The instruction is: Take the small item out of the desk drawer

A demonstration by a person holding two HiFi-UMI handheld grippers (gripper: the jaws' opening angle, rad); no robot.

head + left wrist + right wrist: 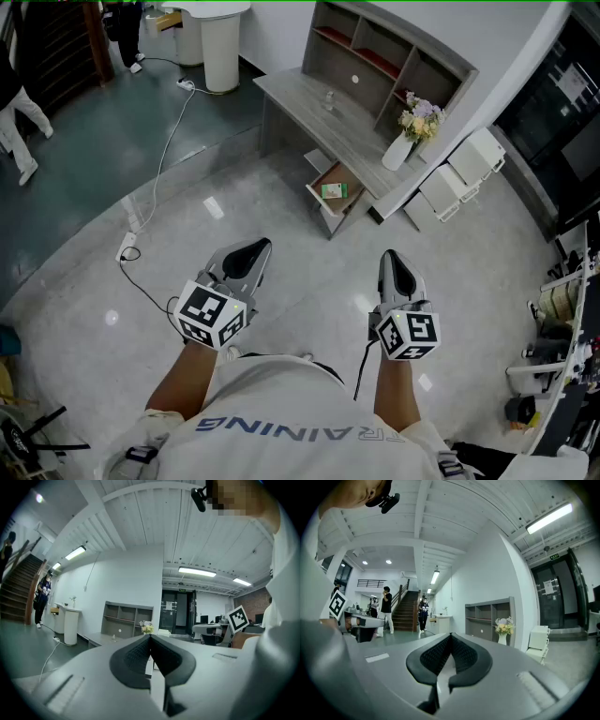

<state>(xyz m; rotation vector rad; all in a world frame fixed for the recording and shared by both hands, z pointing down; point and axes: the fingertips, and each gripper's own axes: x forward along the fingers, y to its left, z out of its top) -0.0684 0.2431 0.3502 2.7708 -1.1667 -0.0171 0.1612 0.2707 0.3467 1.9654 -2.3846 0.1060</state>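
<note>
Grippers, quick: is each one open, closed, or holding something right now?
Left gripper: closed, tips together, nothing held.
Right gripper: closed, tips together, nothing held.

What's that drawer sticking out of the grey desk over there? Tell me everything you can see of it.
The drawer stands pulled open from the front of the grey desk, near the end where the white vase of flowers stands. Its walls look grey like the desk, and its inside looks brownish. A small green and white item lies flat on its bottom. Nothing else is seen touching it.
</note>
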